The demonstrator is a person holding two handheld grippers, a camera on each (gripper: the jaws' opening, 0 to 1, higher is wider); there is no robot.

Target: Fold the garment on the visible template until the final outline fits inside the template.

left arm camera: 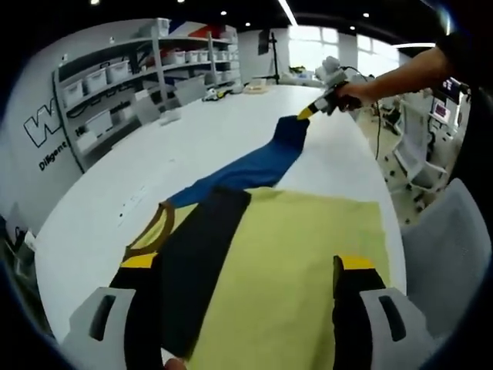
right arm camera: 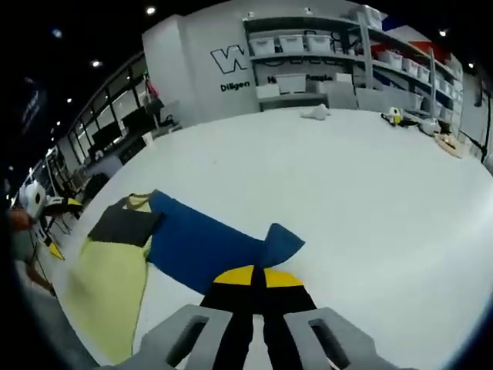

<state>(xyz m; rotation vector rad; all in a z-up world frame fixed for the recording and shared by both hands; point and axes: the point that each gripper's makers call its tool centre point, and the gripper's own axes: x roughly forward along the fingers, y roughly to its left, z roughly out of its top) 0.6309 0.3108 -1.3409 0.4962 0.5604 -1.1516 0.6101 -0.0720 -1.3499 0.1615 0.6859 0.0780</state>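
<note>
Two tools are in play on a big white surface [left arm camera: 231, 131], with the garment [left arm camera: 293, 254] spread flat across it. It's a soft tee in three colours: pale yellow body, a black panel, and a blue part [left arm camera: 262, 166] that stretches away toward 12 o'clock in the left gripper view.

How it'll likely handle: light, floppy, zero stiffness, so anything lifted is going to sag and drag the rest along. Edges, corners or a sleeve end look like the sensible places to be gripped, since a pinch mid-panel would just bunch it up.

The left tool [left arm camera: 246, 289] is seen with its jaws well apart, straddling the near end of the cloth, with the black panel by the 8 o'clock jaw and yellow fabric by the 4 o'clock one. Nothing is clamped there as far as can be judged.

The right tool [right arm camera: 253, 279] is shown with its yellow tips pressed together right at the blue end [right arm camera: 281, 240], and from the left gripper view it [left arm camera: 306, 114] looks clamped on that far blue tip up at 1 o'clock, held by a person's hand [left arm camera: 350, 94]. In the right gripper view the rest of the garment [right arm camera: 115, 270] trails off toward 9 o'clock.

No template outline can be made out. Shelving [right arm camera: 323, 54] is visible in the back.
</note>
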